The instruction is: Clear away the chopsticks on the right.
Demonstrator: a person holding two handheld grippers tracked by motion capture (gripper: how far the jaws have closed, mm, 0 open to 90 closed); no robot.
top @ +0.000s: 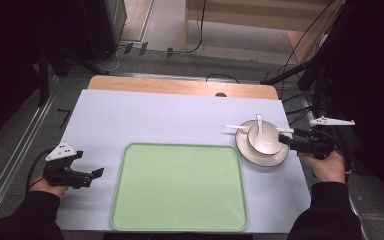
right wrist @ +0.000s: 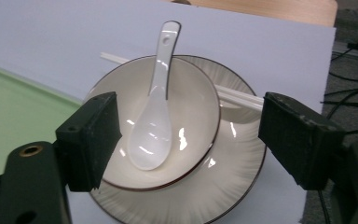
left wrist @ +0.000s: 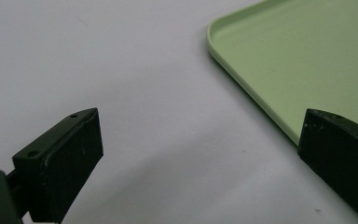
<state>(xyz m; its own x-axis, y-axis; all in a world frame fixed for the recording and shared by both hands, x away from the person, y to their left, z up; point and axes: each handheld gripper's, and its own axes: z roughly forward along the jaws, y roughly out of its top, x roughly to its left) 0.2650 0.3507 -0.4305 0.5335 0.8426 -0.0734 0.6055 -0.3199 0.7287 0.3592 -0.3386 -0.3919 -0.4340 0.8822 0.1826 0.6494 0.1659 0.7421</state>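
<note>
A white bowl [top: 267,142] [right wrist: 196,116] with a dark rim stands on a white plate [top: 257,157] [right wrist: 223,177] at the table's right. A white ceramic spoon [top: 259,125] [right wrist: 154,126] lies in the bowl, its handle over the far rim. White chopsticks [top: 232,127] [right wrist: 237,95] lie across the plate behind the bowl. My right gripper [top: 285,136] [right wrist: 189,100] is open, one jaw at the bowl's left rim, the other off to its right above the plate. My left gripper [top: 98,172] [left wrist: 200,116] rests open on the table left of the green tray [top: 180,185] [left wrist: 298,56].
The tray lies bare in the middle of the white table cover [top: 155,115]. A strip of wooden tabletop [top: 180,86] shows at the back. Cables [top: 300,107] and dark stands crowd the right side beyond the table edge.
</note>
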